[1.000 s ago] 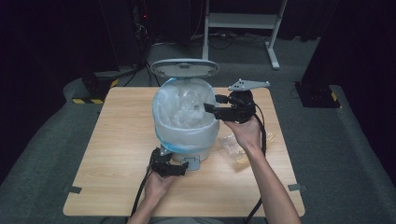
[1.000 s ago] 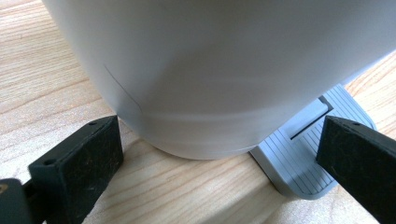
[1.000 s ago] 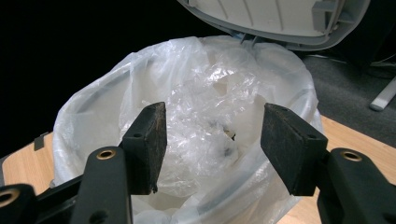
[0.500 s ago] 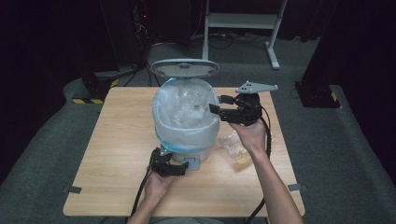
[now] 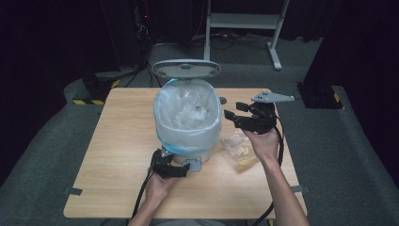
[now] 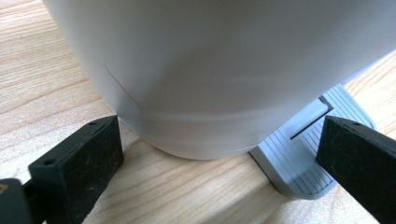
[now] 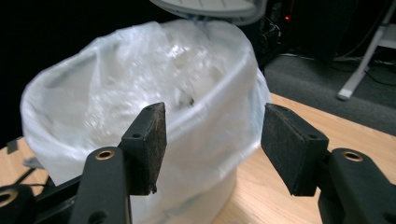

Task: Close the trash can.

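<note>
Left gripper [image 5: 181, 169] sits low on the counter [image 5: 117, 155] at the near edge, jaws spread wide and holding nothing; in the left gripper view one jaw is over bare wood by the base of the bin [image 6: 210, 70], the other over the grey ribbed foot pedal [image 6: 299, 163], though whether it presses the pedal I cannot tell. Left hand [image 5: 157, 186] comes in from the bottom, cable trailing back off the counter. To the right, near the right hand [image 5: 263, 141], a crumpled clear plastic wrapper [image 5: 237, 148] with something yellowish inside lies on the counter, just beside the bin. Pedal bin [image 5: 188, 141] stands mid-counter, white body, lined with a translucent bag [image 5: 188, 113] folded over the rim, crinkled clear plastic inside. Right gripper [image 5: 233, 111] is held up in the air just right of the bin rim, jaws pointing at it, well open, nothing between them; grey three-cornered plate [image 5: 272, 97] on top. Right gripper view: bag-covered rim [image 7: 205, 121] shows in the gap between the jaws, apart from the pads. Lid [image 5: 187, 68] stands raised at the far side of the bin. Beyond the counter: dark floor, white table legs [image 5: 277, 42], cables.
</note>
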Available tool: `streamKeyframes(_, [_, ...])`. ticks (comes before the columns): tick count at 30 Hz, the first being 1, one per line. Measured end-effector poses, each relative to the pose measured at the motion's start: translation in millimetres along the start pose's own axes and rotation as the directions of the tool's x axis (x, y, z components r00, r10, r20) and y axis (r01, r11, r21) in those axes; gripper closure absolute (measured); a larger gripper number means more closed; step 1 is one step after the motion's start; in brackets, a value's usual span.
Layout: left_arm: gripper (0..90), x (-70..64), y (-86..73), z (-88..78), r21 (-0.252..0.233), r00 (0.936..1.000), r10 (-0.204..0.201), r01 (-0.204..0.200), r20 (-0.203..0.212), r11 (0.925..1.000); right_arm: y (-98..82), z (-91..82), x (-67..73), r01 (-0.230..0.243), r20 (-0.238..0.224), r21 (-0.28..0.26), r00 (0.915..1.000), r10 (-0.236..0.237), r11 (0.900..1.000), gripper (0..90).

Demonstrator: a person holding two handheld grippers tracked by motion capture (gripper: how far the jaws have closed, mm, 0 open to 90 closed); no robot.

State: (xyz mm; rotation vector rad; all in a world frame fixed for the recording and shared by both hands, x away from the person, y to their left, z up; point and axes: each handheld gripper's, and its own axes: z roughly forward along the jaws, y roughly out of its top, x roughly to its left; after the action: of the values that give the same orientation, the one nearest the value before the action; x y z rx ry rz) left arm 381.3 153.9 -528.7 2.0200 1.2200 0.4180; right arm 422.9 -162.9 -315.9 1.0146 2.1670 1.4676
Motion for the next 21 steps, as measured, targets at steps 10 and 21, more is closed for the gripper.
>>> streamKeyframes(10, [0.4, 0.2, 0.0, -0.1, 0.001, 1.0, 0.002, -0.002, -0.003, 1.0, -29.5, -4.0, -12.8, -0.031, 0.045, 0.024, 0.9985, 0.03, 0.999, 40.3])
streamKeyframes(21, [0.4, -0.7, -0.3, 0.3, 0.004, 0.9999, -0.011, 0.011, 0.012, 0.9999, -78.0, -7.0, -30.9, -0.126, 0.105, 0.047, 0.9871, 0.12, 0.991, 40.1])
